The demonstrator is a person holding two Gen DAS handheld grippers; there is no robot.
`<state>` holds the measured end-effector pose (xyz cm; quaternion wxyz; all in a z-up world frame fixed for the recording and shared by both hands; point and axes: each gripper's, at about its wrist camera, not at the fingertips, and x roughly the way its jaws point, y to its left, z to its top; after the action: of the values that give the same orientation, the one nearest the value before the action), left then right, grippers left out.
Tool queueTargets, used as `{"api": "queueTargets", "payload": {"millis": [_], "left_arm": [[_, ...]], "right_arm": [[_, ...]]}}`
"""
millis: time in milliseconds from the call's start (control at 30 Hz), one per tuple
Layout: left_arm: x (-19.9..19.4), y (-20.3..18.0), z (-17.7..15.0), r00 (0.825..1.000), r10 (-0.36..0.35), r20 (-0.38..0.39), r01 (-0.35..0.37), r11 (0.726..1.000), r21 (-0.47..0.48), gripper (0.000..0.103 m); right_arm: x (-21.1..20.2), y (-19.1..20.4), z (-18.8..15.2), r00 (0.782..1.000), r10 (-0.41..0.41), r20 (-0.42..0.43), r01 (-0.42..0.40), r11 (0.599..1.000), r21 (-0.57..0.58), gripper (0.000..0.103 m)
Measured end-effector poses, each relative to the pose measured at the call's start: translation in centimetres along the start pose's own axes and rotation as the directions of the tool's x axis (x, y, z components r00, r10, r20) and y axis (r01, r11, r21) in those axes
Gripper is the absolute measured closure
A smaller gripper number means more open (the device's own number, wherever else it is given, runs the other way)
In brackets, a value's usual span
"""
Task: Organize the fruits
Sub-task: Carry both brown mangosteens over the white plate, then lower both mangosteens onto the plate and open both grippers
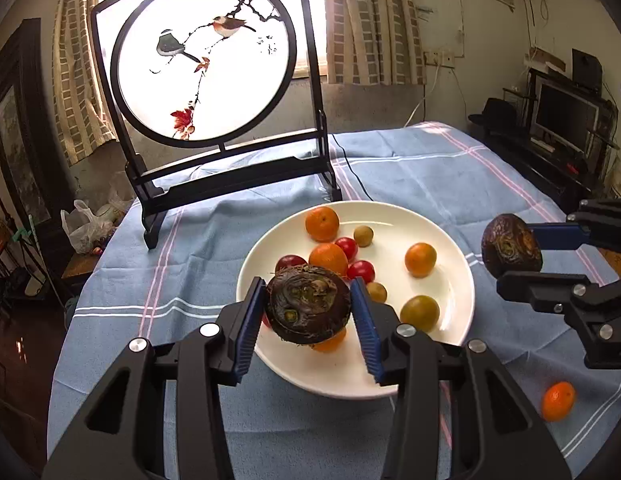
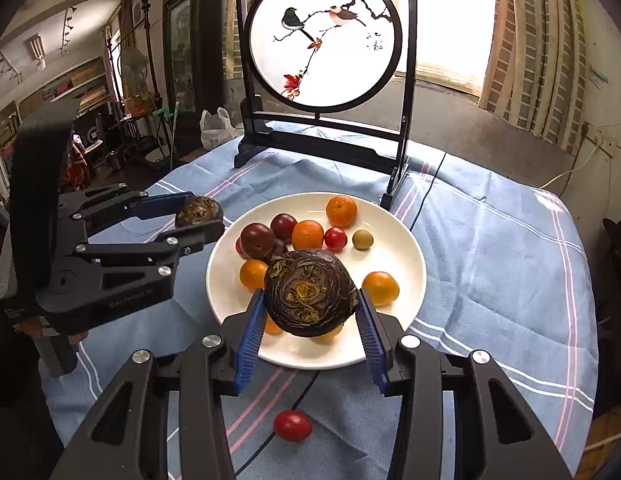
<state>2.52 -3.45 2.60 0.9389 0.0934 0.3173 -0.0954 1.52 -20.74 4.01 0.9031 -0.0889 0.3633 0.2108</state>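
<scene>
A white plate (image 1: pixel 450 316) (image 2: pixel 406 248) on the blue cloth holds several oranges, red tomatoes and small green fruits. My left gripper (image 1: pixel 308 308) is shut on a dark brown round fruit (image 1: pixel 308 304) above the plate's near left part. My right gripper (image 2: pixel 310 300) is shut on a second dark brown fruit (image 2: pixel 310 292) over the plate's near edge. Each gripper shows in the other view: the right one (image 1: pixel 514 254) at the plate's right, the left one (image 2: pixel 198 214) at its left. A loose orange (image 1: pixel 557 400) and a loose red tomato (image 2: pixel 292 425) lie on the cloth.
A black-framed round bird screen (image 1: pixel 202 60) (image 2: pixel 326 36) stands behind the plate. A black cable (image 1: pixel 356 178) runs across the cloth beside it. A plastic bag (image 1: pixel 84 224) sits past the table's left edge. A monitor (image 1: pixel 562 114) stands far right.
</scene>
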Motion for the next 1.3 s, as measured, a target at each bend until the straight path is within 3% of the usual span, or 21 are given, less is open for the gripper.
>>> {"api": "queueTargets", "payload": {"millis": [167,533,967,1033,1100,1300], "left_arm": [[1.1,1.3,1.4,1.0,0.012,0.002,-0.012,0.999,-0.039,0.06],[6.3,-2.0,0.5,0.996,0.042,-0.076,-0.037,0.997,0.067,0.06],[7.9,-2.7,0.6,0.993,0.104,-0.063,-0.095,0.986,0.138,0.06],[8.0,-2.7,0.7,0.991,0.12,-0.056,-0.111,0.984,0.142,0.054],[7.6,-2.5,0.8,0.99,0.135,-0.035,-0.129,0.983,0.134,0.038],[6.8,-2.2,0.9,0.991,0.134,-0.017,-0.131,0.983,0.128,0.037]], "right_arm": [[2.3,-1.4,1.1,1.0,-0.008,-0.029,0.009,1.0,0.021,0.058],[7.7,-2.4,2.7,0.994,-0.035,-0.101,0.039,0.999,0.032,0.058],[11.3,-3.0,4.1,0.991,-0.037,-0.131,0.046,0.997,0.064,0.057],[11.6,-3.0,4.2,0.99,-0.049,-0.133,0.058,0.996,0.065,0.054],[11.4,-3.2,4.4,0.993,-0.041,-0.113,0.05,0.995,0.083,0.051],[9.5,-3.6,4.7,0.996,-0.048,-0.072,0.055,0.995,0.087,0.048]]}}
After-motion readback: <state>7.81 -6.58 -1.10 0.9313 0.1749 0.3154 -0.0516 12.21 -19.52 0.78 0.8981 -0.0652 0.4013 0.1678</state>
